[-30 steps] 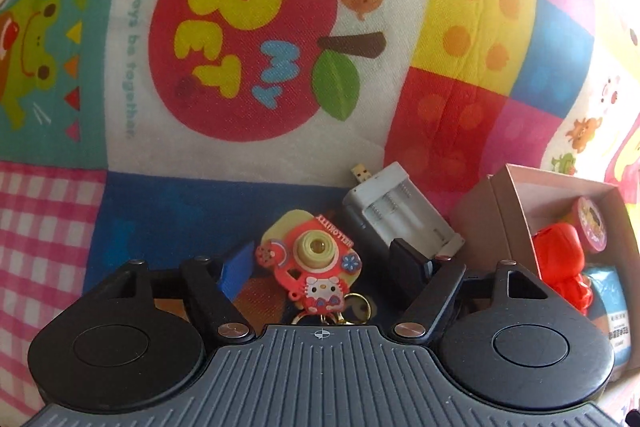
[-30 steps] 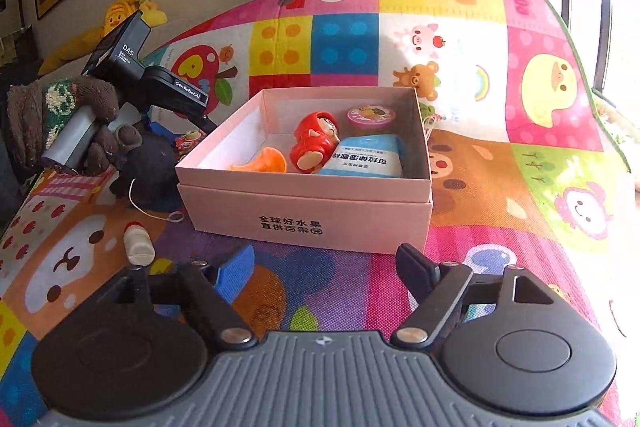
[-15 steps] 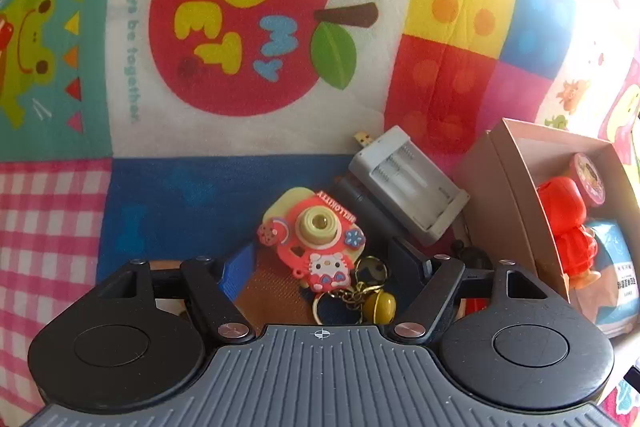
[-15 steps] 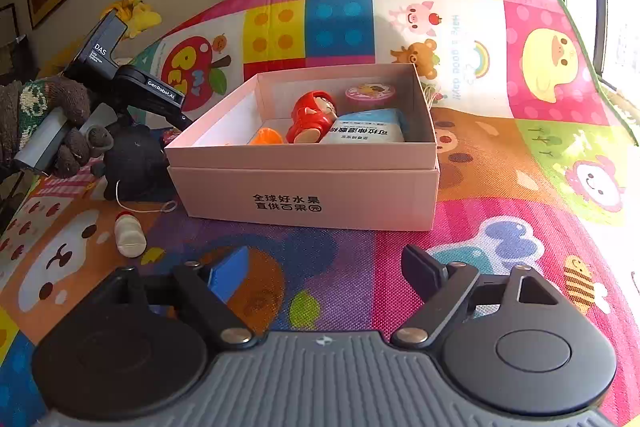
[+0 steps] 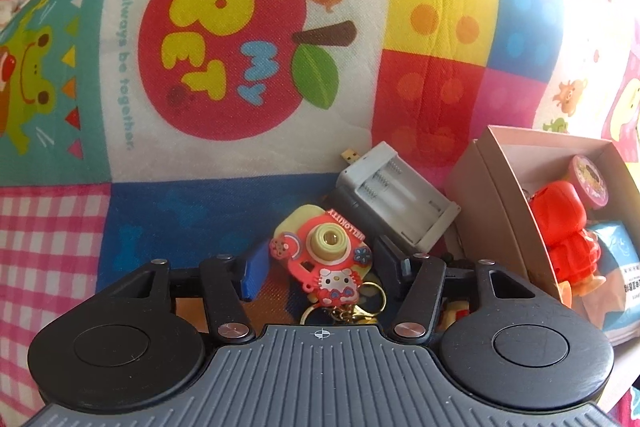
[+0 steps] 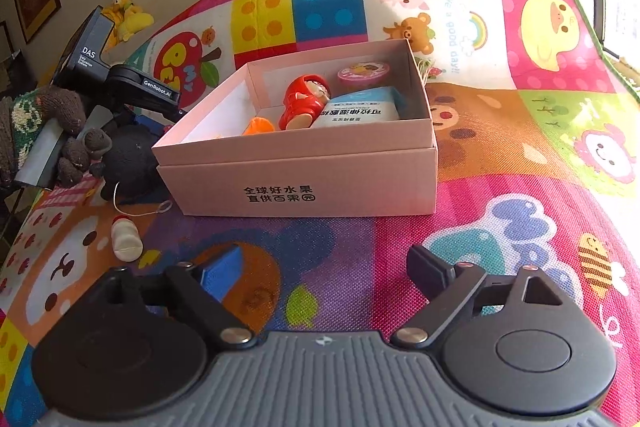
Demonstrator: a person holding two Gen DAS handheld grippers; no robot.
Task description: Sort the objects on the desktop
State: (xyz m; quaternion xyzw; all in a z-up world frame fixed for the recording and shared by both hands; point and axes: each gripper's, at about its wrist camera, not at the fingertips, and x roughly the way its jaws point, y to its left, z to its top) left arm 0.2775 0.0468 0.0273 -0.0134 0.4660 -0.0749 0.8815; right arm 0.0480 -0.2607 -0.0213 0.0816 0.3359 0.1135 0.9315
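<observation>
The left gripper point(image 5: 320, 269) is spread open around the red camera keychain point(image 5: 326, 259) lying on the play mat point(image 5: 248, 195). A grey battery charger point(image 5: 394, 205) sits just beyond, with the pink box point(image 5: 496, 195) to its right. The right gripper point(image 6: 324, 271) hovers open near the box point(image 6: 304, 183), a small white bottle point(image 6: 126, 239) to its left.

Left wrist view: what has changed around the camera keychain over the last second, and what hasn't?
The left gripper drew back half a second ago, baring the keyring, then closed in again; the camera keychain now sits between its open fingers, not yet gripped. The grey charger, the pink box with its contents and the open right gripper stay as they were.
</observation>
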